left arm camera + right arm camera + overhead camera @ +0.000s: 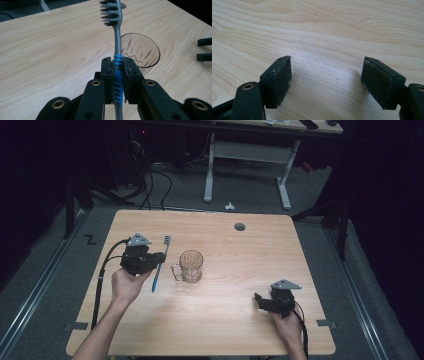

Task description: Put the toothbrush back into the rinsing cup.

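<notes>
My left gripper (161, 256) is shut on a blue and grey toothbrush (160, 264), lifted off the wooden table (225, 330). In the left gripper view the pads (108, 72) clamp the toothbrush (117, 45) on its blue grip, bristle head pointing away. A clear glass mug (190, 266) stands upright just to the right of the brush, handle toward the left; the mug (140, 51) sits behind the brush. My right gripper (258, 301) rests low at the table's front right, open, with bare wood between its pads (278, 77).
A round grey grommet (240, 226) sits near the table's far edge. Beyond the table stand a white desk frame (247, 155) and cables on the floor. The right gripper's jaws show at the right edge of the left gripper view.
</notes>
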A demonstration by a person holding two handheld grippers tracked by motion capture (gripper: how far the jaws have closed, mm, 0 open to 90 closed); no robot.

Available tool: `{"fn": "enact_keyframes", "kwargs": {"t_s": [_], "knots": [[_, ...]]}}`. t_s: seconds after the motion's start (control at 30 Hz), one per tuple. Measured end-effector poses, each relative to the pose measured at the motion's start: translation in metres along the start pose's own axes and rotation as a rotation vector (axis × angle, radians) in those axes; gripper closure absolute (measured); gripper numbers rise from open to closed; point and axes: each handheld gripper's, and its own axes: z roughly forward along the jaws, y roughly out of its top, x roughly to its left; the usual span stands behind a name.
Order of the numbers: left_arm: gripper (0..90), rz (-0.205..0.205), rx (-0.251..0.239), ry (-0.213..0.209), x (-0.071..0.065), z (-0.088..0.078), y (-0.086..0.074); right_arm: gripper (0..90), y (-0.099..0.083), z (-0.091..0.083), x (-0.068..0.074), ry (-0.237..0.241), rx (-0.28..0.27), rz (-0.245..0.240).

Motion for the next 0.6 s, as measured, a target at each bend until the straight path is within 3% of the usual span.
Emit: {"fn": "enact_keyframes", "kwargs": {"t_s": [0.33, 0.6], "knots": [[80.5, 0.017, -0.08, -0.009, -0.008, 0.001, 0.009, 24.6, 0.0, 0.0, 0.0, 0.0, 0.0, 0.001], [80.5, 0.024, -0.099, -0.016, -0.009, 0.009, 0.017, 24.6, 0.0, 0.0, 0.0, 0.0, 0.0, 0.003]]}}
